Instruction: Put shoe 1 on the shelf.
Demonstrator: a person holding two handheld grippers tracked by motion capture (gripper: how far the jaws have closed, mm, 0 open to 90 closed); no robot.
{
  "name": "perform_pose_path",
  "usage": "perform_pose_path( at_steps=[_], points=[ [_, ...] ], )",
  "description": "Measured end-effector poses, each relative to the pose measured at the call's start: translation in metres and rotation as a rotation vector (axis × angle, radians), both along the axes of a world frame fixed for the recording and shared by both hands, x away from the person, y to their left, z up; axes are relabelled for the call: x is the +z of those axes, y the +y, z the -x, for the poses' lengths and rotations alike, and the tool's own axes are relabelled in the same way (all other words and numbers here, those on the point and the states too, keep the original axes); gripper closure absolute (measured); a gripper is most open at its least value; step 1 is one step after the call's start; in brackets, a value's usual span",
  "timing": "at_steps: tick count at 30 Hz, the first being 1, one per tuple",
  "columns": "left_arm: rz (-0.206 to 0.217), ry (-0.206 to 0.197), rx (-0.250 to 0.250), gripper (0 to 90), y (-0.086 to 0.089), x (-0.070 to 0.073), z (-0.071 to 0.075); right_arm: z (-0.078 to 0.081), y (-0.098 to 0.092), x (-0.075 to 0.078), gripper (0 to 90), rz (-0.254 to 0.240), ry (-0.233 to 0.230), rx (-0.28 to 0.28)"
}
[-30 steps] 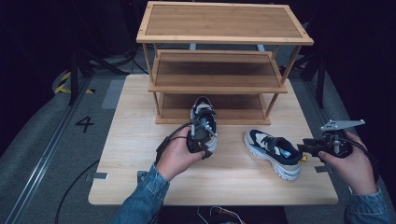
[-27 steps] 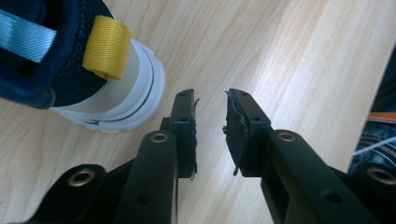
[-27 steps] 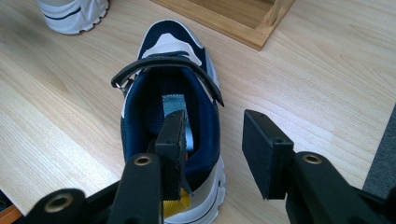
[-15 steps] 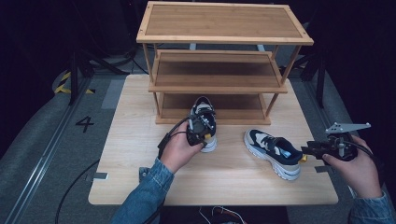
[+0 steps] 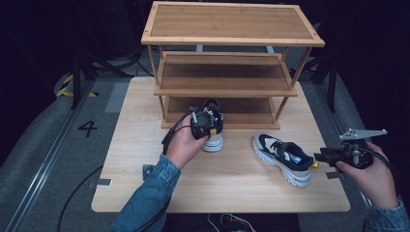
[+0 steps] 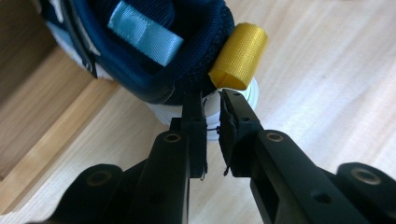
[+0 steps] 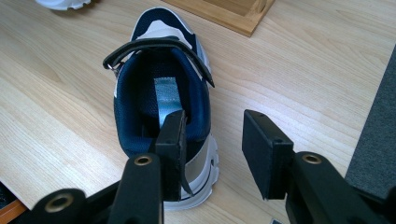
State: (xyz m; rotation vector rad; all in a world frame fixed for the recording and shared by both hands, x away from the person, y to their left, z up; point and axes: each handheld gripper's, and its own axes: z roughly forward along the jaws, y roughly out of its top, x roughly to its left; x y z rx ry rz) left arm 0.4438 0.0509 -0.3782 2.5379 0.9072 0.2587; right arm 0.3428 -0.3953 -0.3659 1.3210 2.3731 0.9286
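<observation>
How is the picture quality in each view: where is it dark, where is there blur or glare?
High view: the light wooden table is evenly lit, its surroundings nearly black, the picture a little soft. Left gripper view: the navy sneaker with the yellow heel loop is sharp, while the black jaws near the lens are slightly blurred. Right gripper view: the second navy sneaker is clear, with mild glare on the table.

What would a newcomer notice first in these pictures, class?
A three-tier wooden shoe rack stands at the table's far side. The left gripper pinches the heel of a navy sneaker by the rack's bottom shelf. The second sneaker lies right of it, the right gripper open at its heel.
</observation>
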Motion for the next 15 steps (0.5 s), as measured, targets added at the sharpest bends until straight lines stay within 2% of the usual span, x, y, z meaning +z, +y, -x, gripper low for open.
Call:
perform_pose_path(
  at_steps=[2, 3, 4, 5, 8, 9, 14, 15],
  points=[
    [0.007, -0.002, 0.011, 79.6, 0.0, -0.002, -0.003, 0.0, -0.001, 0.0, 61.2, 0.0, 0.002, -0.001],
    [-0.002, -0.007, 0.028, 79.3, 0.0, -0.003, -0.007, 0.0, -0.001, -0.001, 61.1, 0.001, 0.002, -0.001],
    [-0.007, -0.012, 0.021, 78.8, 0.0, -0.003, -0.01, 0.0, -0.001, -0.001, 61.2, 0.003, -0.003, 0.002],
    [0.006, -0.015, 0.032, 78.4, 0.0, -0.005, -0.012, 0.0, -0.001, -0.001, 61.2, 0.003, -0.002, 0.001],
    [0.031, 0.009, 0.049, 78.8, -0.002, -0.005, -0.018, 0.0, -0.001, -0.001, 61.2, 0.004, -0.003, 0.002],
    [0.044, 0.004, 0.04, 78.8, -0.002, -0.005, -0.02, 0.0, -0.001, -0.001, 61.2, 0.003, -0.003, 0.002],
    [0.035, 0.013, 0.055, 79.7, -0.006, -0.003, -0.021, 0.001, -0.002, -0.001, 61.2, 0.003, -0.001, -0.001],
    [0.045, 0.014, 0.063, 80.2, -0.006, -0.002, -0.022, 0.002, -0.003, -0.001, 61.2, 0.003, -0.001, -0.002]
  ],
)
